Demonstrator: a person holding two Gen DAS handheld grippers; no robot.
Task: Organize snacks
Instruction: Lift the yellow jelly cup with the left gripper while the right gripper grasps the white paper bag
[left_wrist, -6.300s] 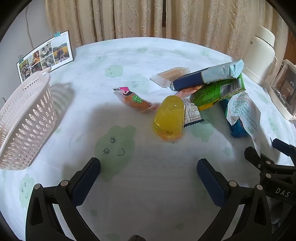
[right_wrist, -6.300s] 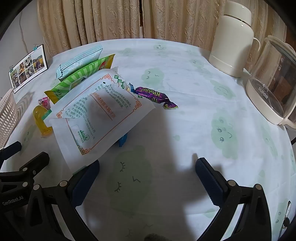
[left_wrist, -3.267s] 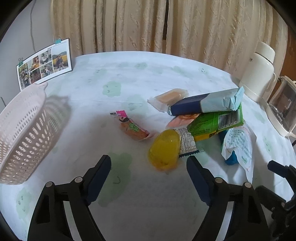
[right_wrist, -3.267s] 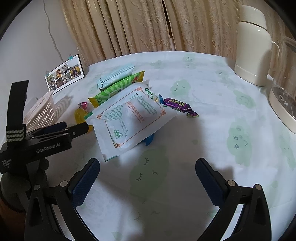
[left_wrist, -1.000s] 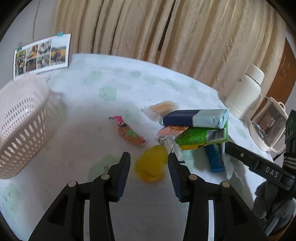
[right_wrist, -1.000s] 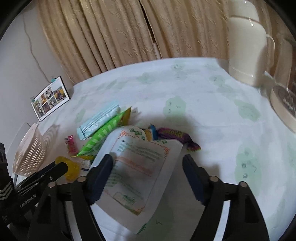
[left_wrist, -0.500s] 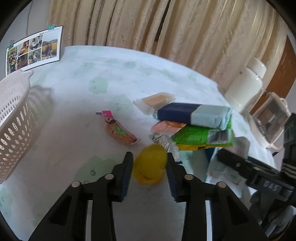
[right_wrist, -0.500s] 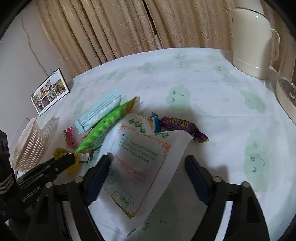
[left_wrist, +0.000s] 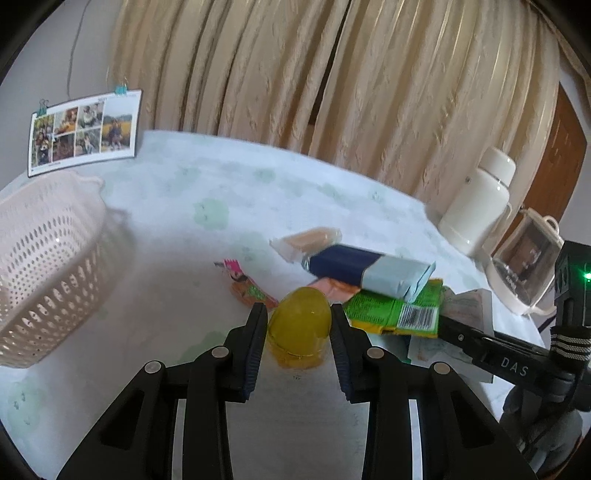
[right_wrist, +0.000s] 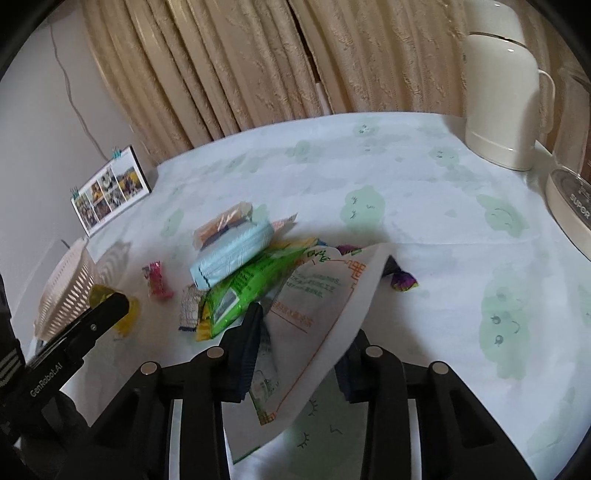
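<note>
Yellow jelly cup (left_wrist: 298, 325) pinched in left claw (left_wrist: 298, 321), right claw (right_wrist: 303, 332) clamping white packet (right_wrist: 325, 295)

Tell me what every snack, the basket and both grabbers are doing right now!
left gripper: shut on the yellow jelly cup.
yellow jelly cup: pinched between the fingers.
right gripper: closed on the white packet.
white packet: bent, one end lifted.
blue biscuit pack: lying on the green pack.
green pack: flat, partly covered.
basket: upright; inside hidden.
</note>
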